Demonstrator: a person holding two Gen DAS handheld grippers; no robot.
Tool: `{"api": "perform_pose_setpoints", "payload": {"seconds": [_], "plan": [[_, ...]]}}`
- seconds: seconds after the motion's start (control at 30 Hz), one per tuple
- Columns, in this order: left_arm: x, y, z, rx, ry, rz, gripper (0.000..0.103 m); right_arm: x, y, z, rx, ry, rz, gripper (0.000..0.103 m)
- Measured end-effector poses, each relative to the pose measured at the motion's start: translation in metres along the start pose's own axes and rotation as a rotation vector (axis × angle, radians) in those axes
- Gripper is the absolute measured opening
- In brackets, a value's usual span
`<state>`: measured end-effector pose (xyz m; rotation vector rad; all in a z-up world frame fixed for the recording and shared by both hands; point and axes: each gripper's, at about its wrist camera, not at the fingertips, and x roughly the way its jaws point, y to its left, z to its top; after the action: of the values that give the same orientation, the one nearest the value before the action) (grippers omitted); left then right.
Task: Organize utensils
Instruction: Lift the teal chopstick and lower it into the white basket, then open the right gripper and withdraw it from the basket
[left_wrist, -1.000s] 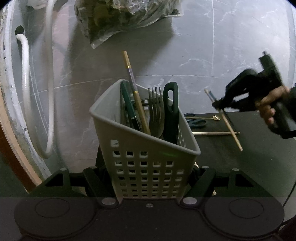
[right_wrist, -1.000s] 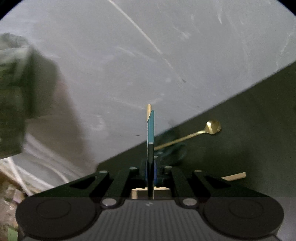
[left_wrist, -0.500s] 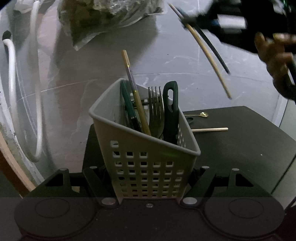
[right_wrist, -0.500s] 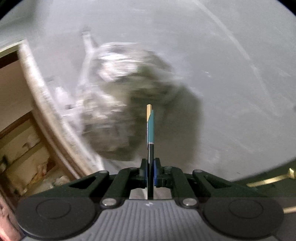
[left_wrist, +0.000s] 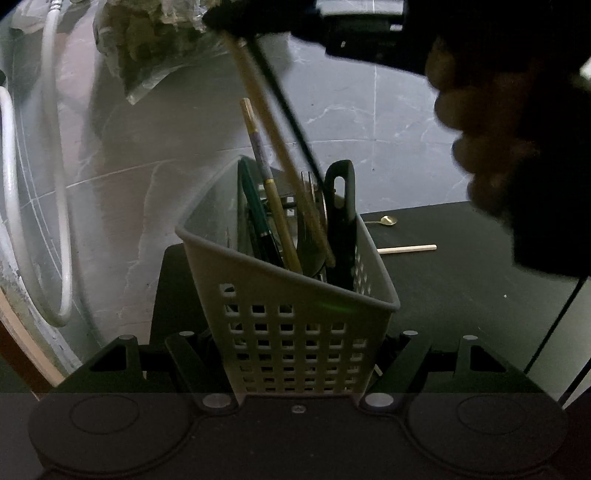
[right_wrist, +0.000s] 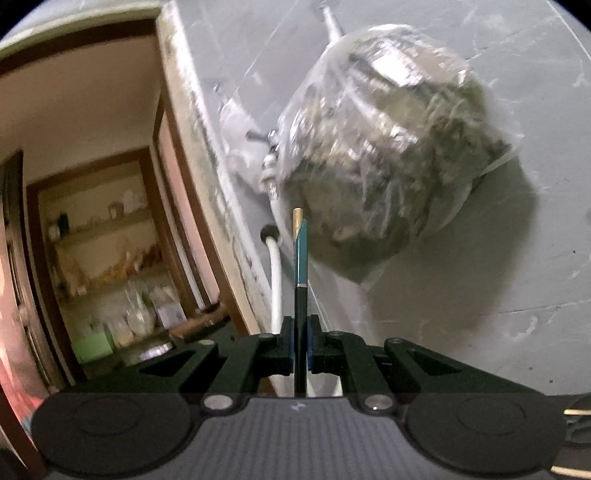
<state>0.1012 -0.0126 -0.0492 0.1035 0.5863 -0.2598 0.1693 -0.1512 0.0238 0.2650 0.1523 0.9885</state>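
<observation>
A grey perforated basket (left_wrist: 295, 325) sits between the fingers of my left gripper (left_wrist: 297, 354), which is shut on its lower walls. In it stand a fork (left_wrist: 308, 206), a black slotted handle (left_wrist: 341, 221), a gold-banded stick (left_wrist: 266, 177) and a green handle (left_wrist: 253, 206). My right gripper (left_wrist: 225, 18) hangs above the basket, held by a hand (left_wrist: 480, 129). It is shut on a pair of chopsticks (right_wrist: 301, 251), one wooden (left_wrist: 266, 110) and one black and teal (left_wrist: 291, 122). They slant down, and their lower ends dip inside the basket's rim.
On the black table (left_wrist: 461, 295) behind the basket lie a gold spoon (left_wrist: 386, 220) and a single wooden chopstick (left_wrist: 406, 249). A stuffed plastic bag (left_wrist: 155, 44) and a white hose (left_wrist: 55, 184) lie on the marble floor. A doorway with shelves (right_wrist: 110, 258) is at the left.
My right gripper has swung from the right of the table up and left over the basket, rolling as it went. The chopsticks' lower ends now reach into the basket. The left gripper stayed put.
</observation>
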Motion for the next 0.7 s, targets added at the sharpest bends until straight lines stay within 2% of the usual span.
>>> {"api": "perform_pose_setpoints", "payload": {"seconds": [0.1,0.2,0.37,0.7], "plan": [[0.000,0.000,0.000,-0.001,-0.001,0.000,0.076,0.001,0.007,-0.017,-0.106,0.042,-0.027,0.007],[0.000,0.000,0.000,-0.001,-0.001,0.000,0.076,-0.001,0.010,-0.029,-0.146,0.083,-0.022,0.007],[0.001,0.002,0.001,0.000,0.000,-0.002,0.076,-0.014,0.009,-0.039,-0.129,0.092,-0.029,0.007],[0.001,0.002,0.001,0.000,0.000,-0.001,0.076,-0.014,0.001,-0.044,-0.060,0.104,-0.063,0.007]]}}
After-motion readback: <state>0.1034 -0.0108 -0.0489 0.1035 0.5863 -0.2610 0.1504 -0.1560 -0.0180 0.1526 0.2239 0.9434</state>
